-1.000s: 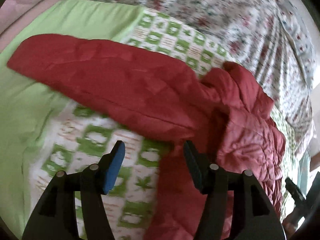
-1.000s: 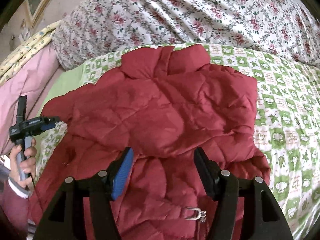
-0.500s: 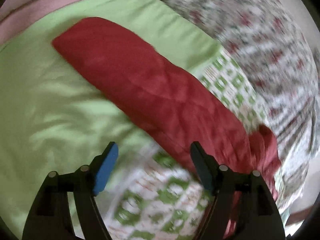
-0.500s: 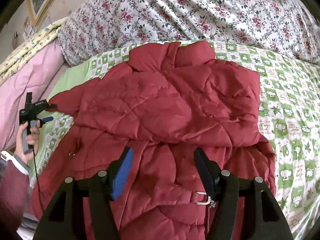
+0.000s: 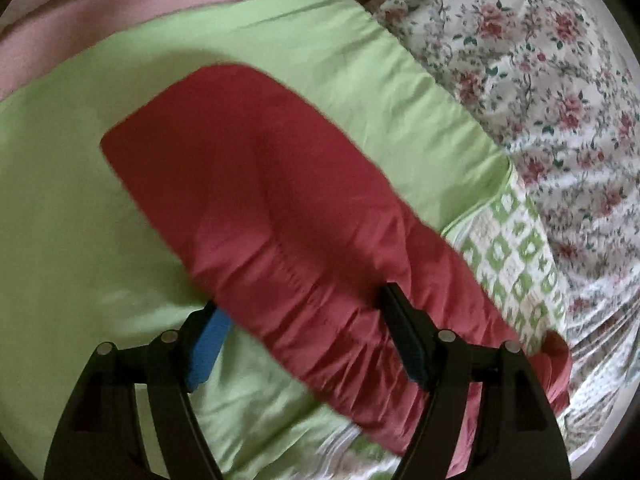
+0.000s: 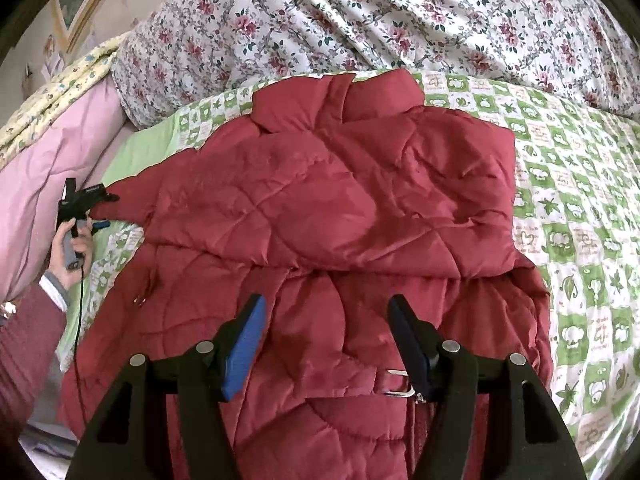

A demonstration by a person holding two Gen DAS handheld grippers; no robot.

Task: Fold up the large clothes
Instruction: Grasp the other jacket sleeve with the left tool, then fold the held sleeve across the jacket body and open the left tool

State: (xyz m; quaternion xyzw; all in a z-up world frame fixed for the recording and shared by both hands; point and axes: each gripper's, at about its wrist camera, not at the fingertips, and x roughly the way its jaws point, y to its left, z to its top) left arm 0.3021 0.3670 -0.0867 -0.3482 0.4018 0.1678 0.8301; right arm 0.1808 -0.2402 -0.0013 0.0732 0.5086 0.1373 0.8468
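Observation:
A red quilted jacket (image 6: 332,208) lies front-up on the bed, collar at the far side, its right sleeve folded across the chest. Its left sleeve (image 5: 256,200) stretches out over the green sheet in the left wrist view. My left gripper (image 5: 302,316) is open, its jaws on either side of the sleeve near the gathered cuff; it also shows in the right wrist view (image 6: 98,212) at the sleeve's end. My right gripper (image 6: 326,332) is open and empty above the jacket's lower part, near a metal buckle (image 6: 396,382).
A green-and-white patterned sheet (image 6: 580,216) covers the bed. A floral quilt (image 6: 400,16) is bunched along the far side. A pink blanket (image 6: 52,164) and plain green sheet (image 5: 60,220) lie at the left. The person's hand (image 6: 70,248) holds the left gripper.
My left gripper has swung left and come down along the sleeve, and its open jaws now straddle the sleeve near the cuff. My right gripper has drifted slightly nearer the jacket.

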